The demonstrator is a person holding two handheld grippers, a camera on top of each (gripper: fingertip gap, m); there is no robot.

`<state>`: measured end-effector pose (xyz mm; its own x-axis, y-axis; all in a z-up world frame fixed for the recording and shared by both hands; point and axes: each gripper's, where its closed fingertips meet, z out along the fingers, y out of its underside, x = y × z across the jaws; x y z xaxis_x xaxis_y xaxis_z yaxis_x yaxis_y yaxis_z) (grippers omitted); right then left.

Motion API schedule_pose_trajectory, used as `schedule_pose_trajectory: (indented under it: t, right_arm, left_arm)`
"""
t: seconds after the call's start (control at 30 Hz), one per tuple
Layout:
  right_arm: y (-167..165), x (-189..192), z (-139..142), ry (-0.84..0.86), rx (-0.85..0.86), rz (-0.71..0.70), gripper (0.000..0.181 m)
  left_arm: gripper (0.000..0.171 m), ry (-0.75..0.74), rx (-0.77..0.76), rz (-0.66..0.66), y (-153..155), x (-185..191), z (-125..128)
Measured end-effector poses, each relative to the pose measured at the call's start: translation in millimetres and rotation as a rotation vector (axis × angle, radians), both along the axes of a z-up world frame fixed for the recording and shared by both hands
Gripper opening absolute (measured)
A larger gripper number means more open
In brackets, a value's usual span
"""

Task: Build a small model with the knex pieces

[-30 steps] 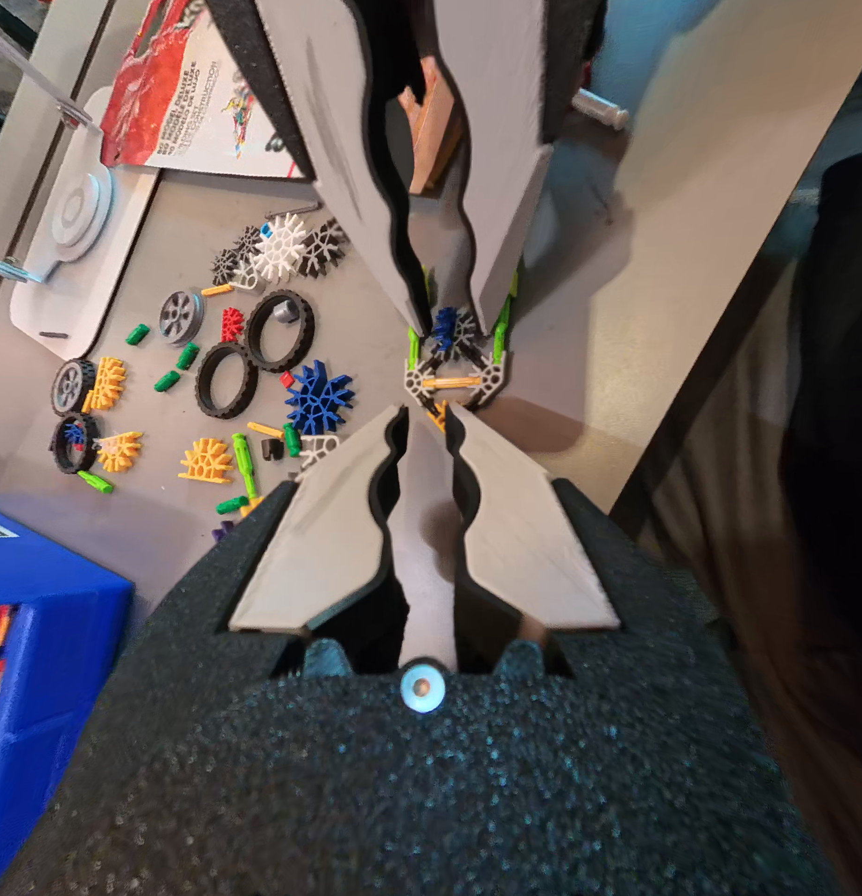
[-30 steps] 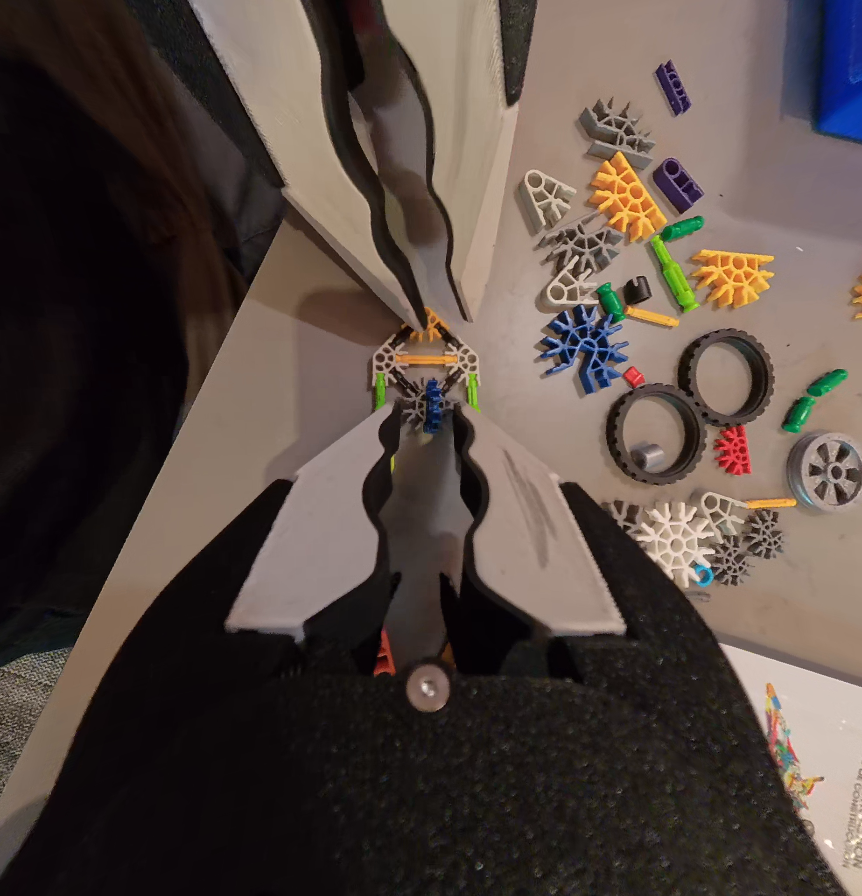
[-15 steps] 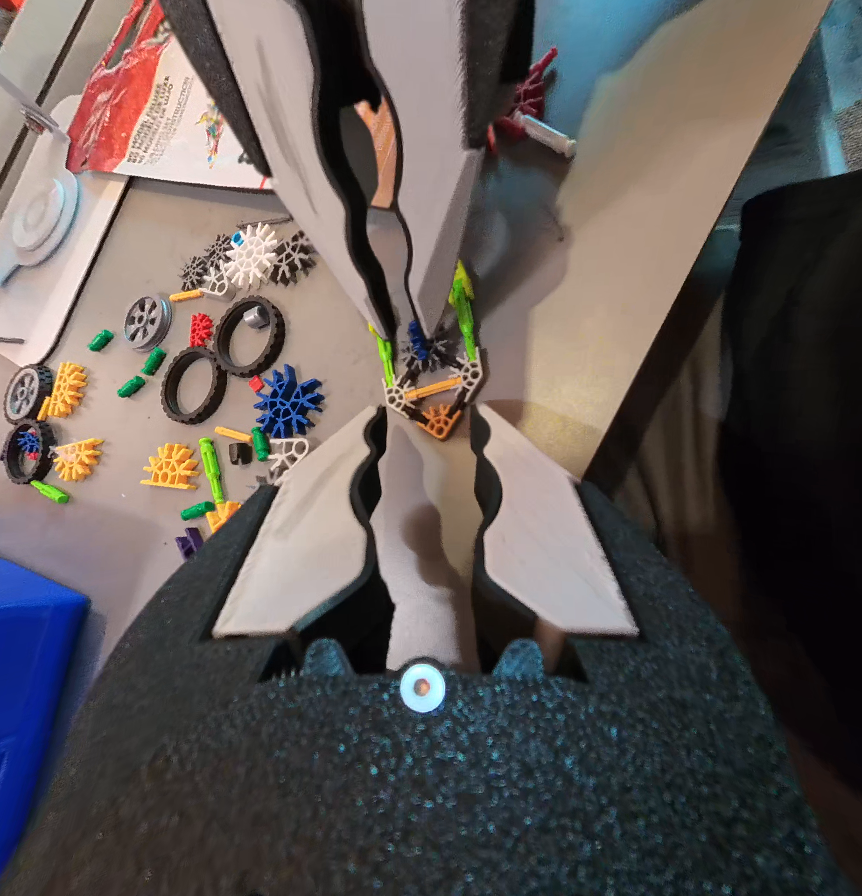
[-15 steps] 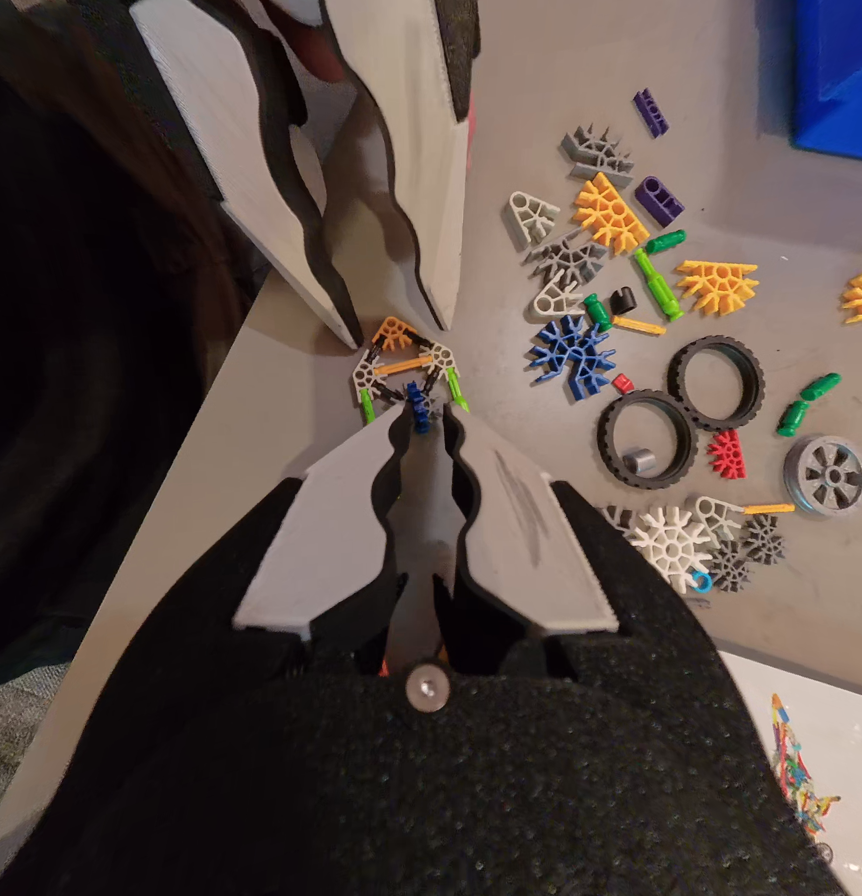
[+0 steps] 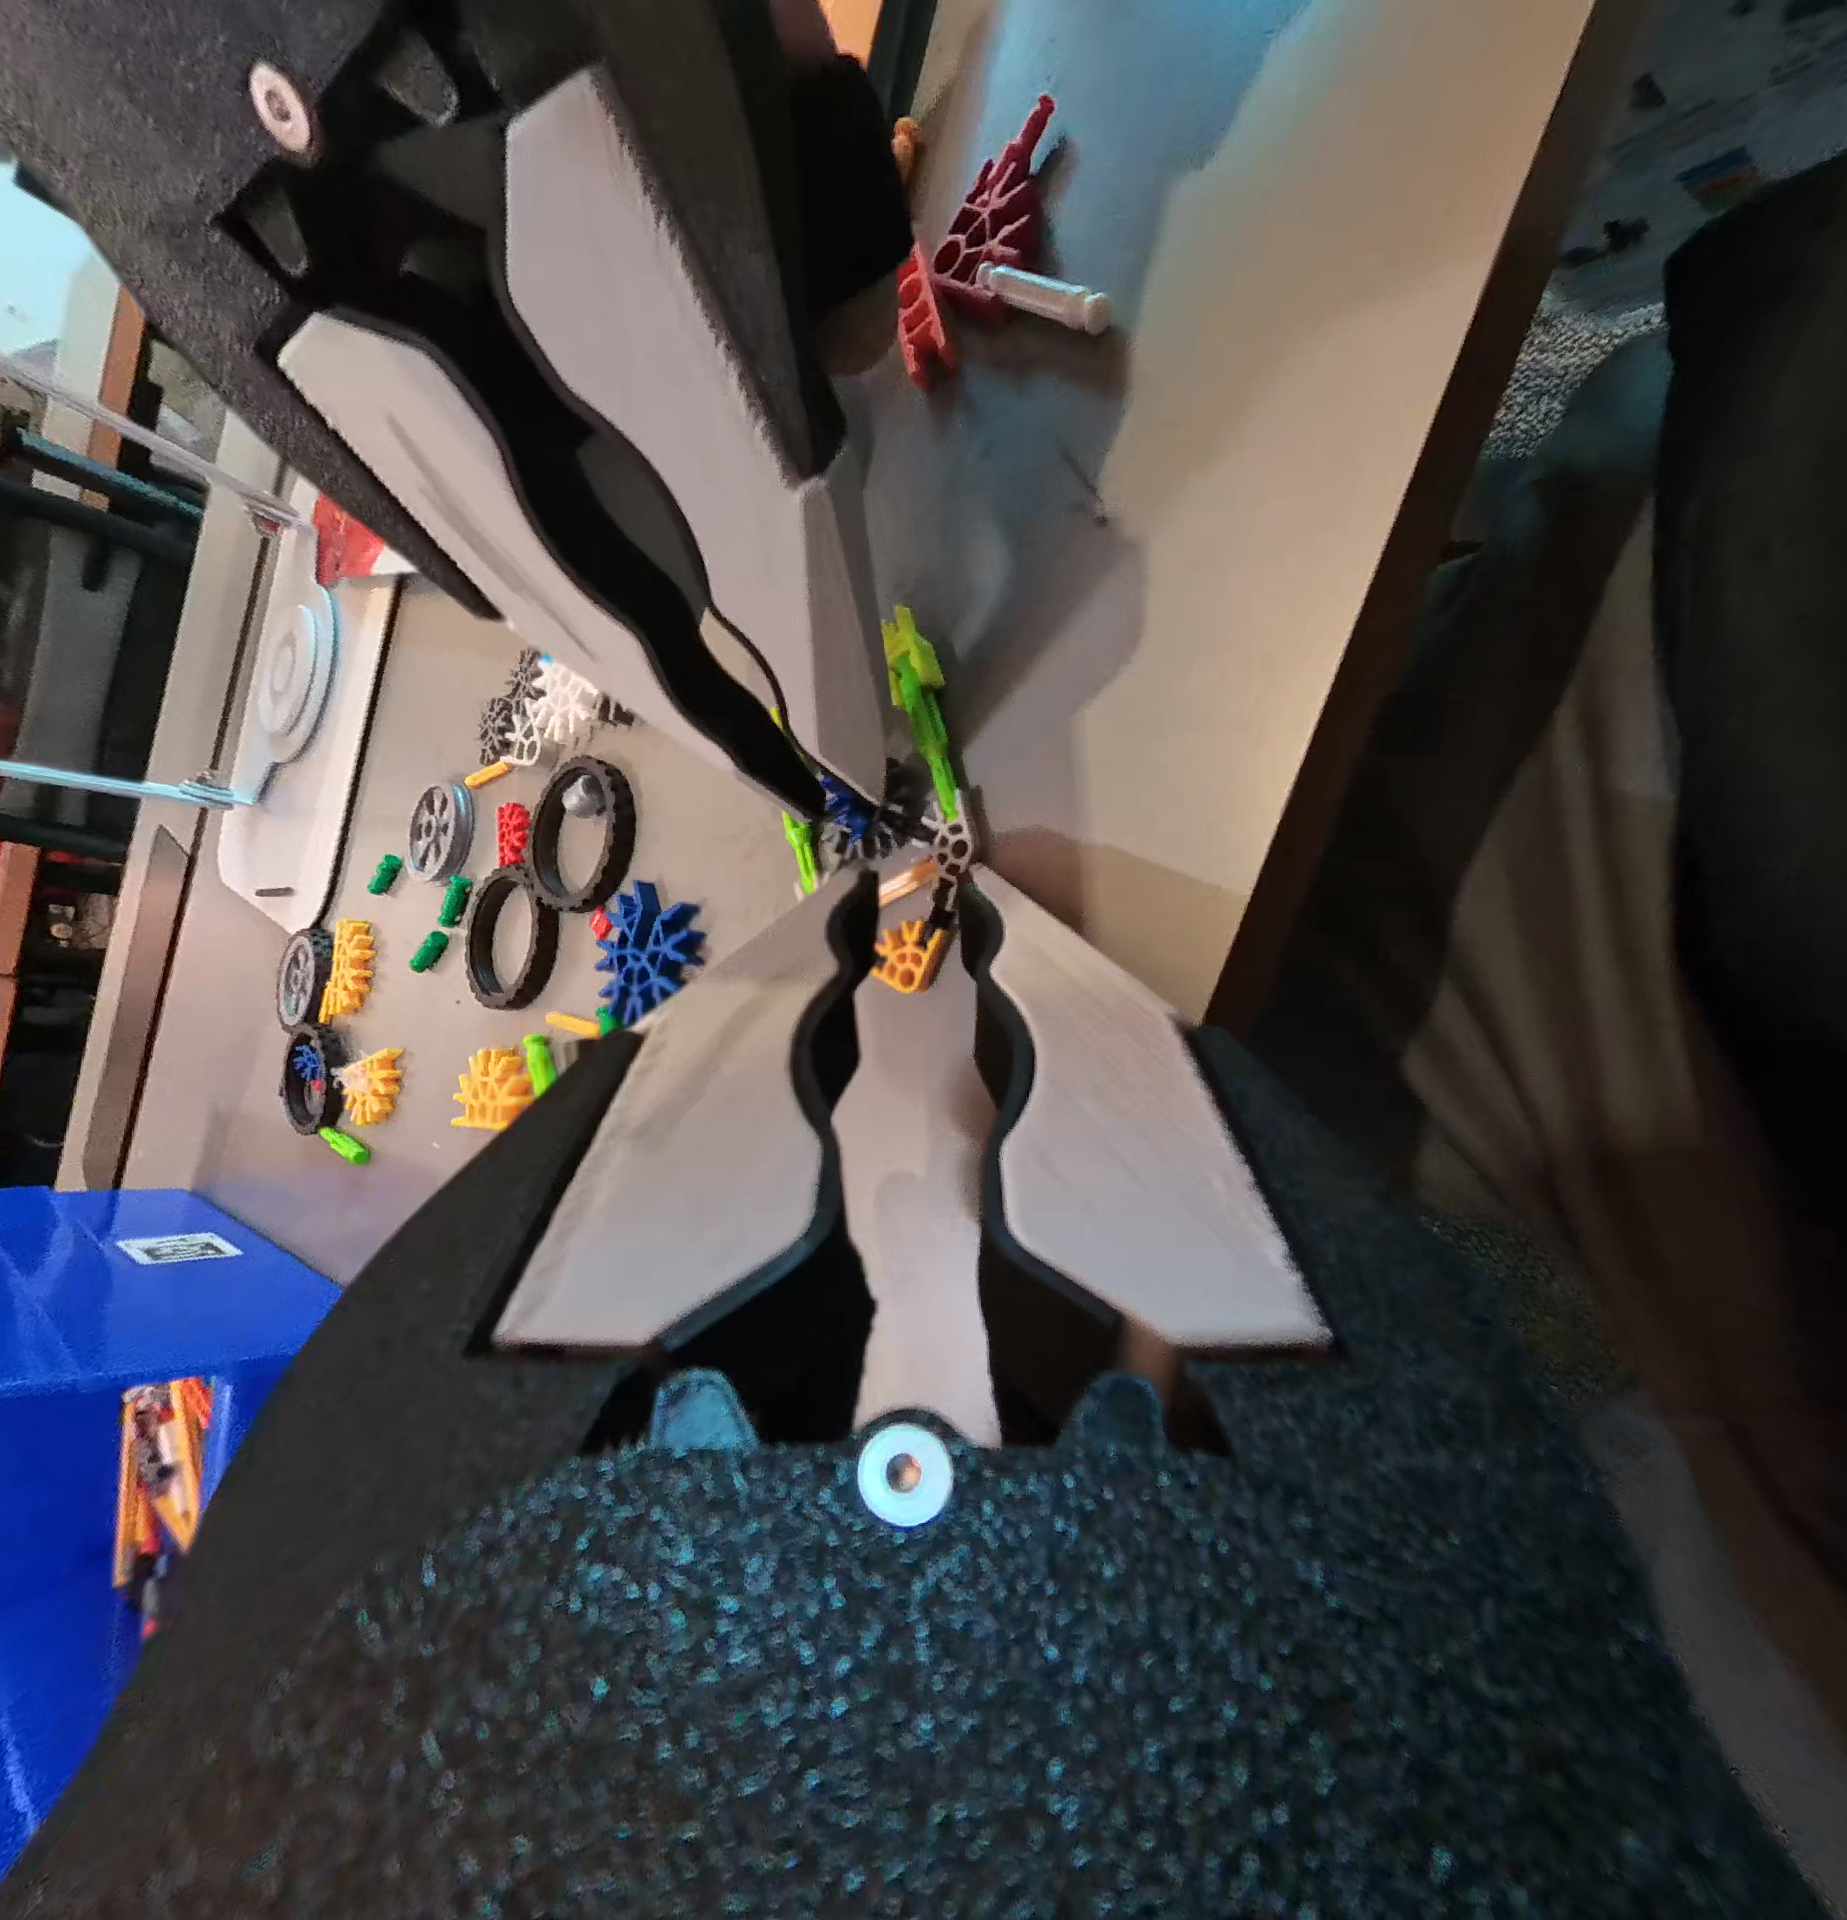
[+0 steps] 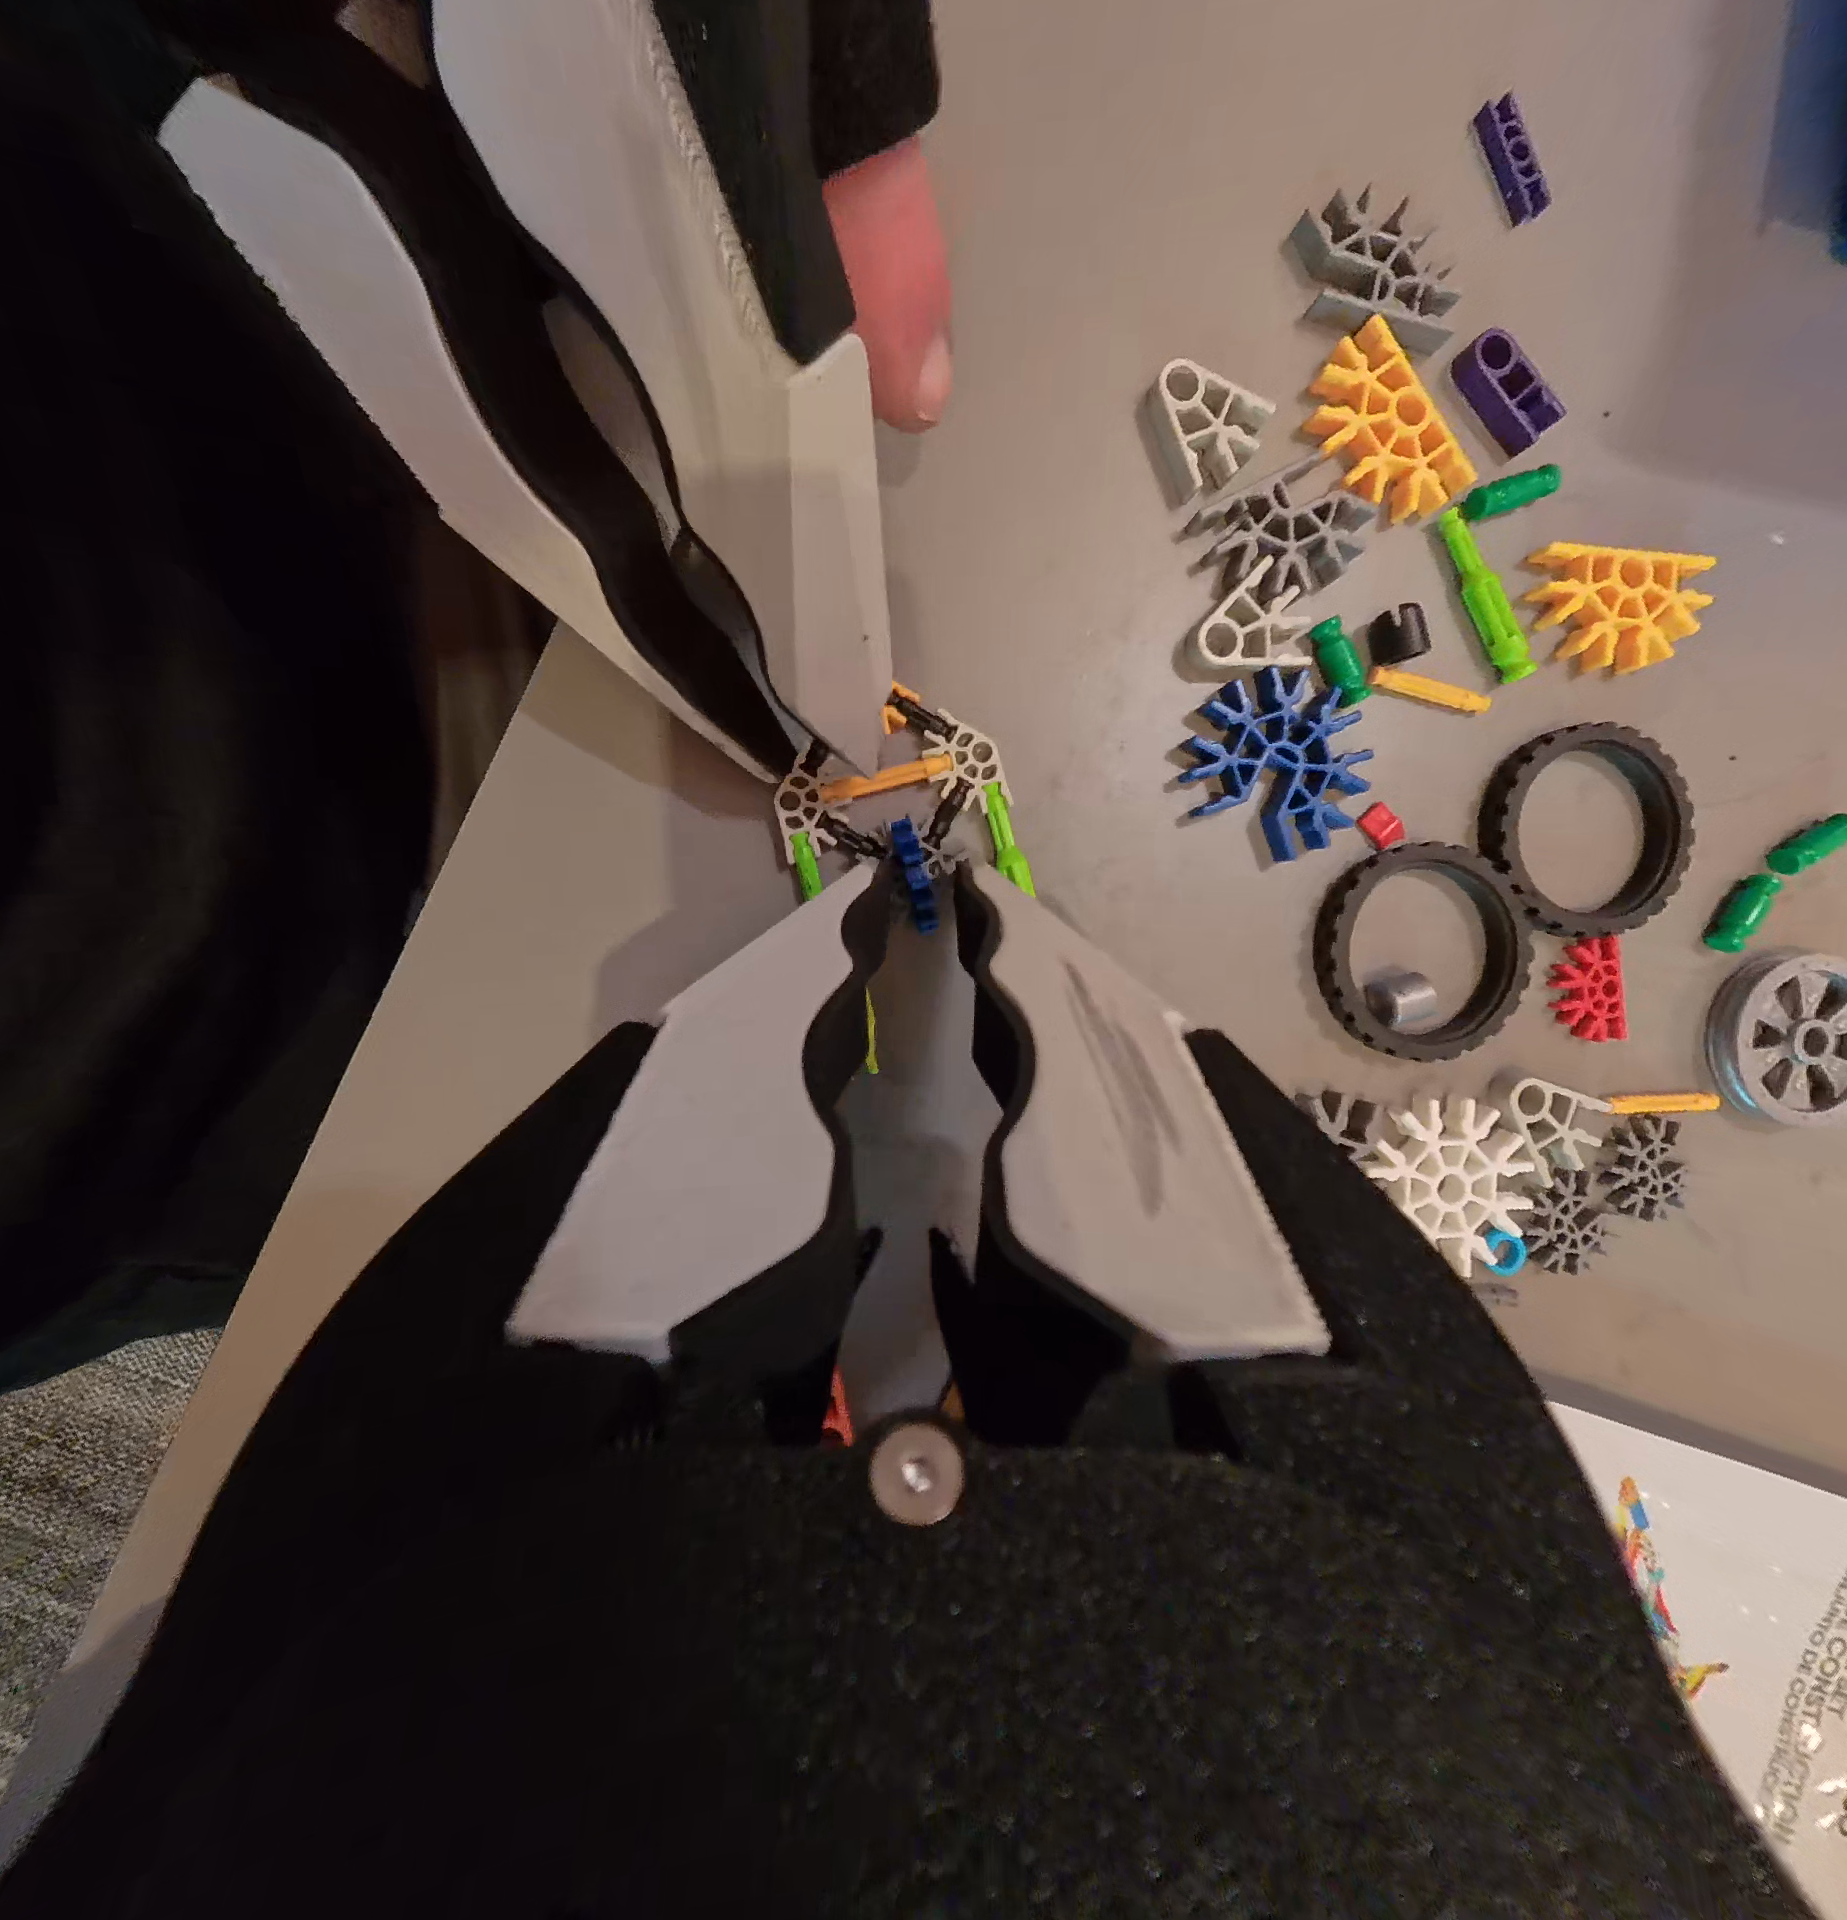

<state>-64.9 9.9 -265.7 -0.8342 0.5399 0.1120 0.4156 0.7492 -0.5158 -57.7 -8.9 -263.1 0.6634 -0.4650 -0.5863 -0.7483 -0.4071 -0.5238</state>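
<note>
The small rod-and-connector assembly (image 6: 893, 795) is suspended above the near edge of the grey table (image 6: 1085, 499), gripped from two sides. It comprises grey connectors, a yellow cross rod, an orange connector, green rods and a blue hub.

The right gripper (image 6: 914, 883) has its jaws clamped on the blue hub end. The left gripper (image 5: 914, 914) has its jaws narrowed about the orange-connector end; whether they press on it cannot be told.

Loose parts lie to one side:
- blue snowflake connector (image 6: 1277, 758)
- two black tyres (image 6: 1501, 894)
- grey wheel (image 6: 1797, 1039)
- yellow fan connectors (image 6: 1615, 603)
</note>
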Motion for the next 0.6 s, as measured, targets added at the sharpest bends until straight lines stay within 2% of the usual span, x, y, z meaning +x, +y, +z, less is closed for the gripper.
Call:
schedule_pose_trajectory:
  t: [0.17,0.23,0.33,0.53,0.6]
  right_arm:
    - [-2.4,0.5,-0.3,-0.038,0.002,-0.007,0.012]
    - [-2.3,0.5,-0.4,-0.046,0.009,-0.005,0.012]
    - [-2.2,0.8,-0.6,-0.059,0.009,-0.005,0.012]
    - [-2.3,1.0,-0.8,-0.087,0.018,0.002,0.012]
    - [-2.2,1.1,-0.8,-0.094,0.022,0.007,0.012]
  left_arm:
    - [0.017,0.001,-0.048,-0.058,1.0,9.1,0.3]
    - [0.013,0.012,-0.066,-0.069,2.9,9.2,-2.3]
    - [0.016,0.001,-0.075,-0.063,5.0,8.1,-1.1]
    - [0.007,-0.084,-0.12,-0.049,3.4,11.4,-5.0]
    - [0.011,-0.113,-0.118,-0.039,5.0,10.1,-4.4]
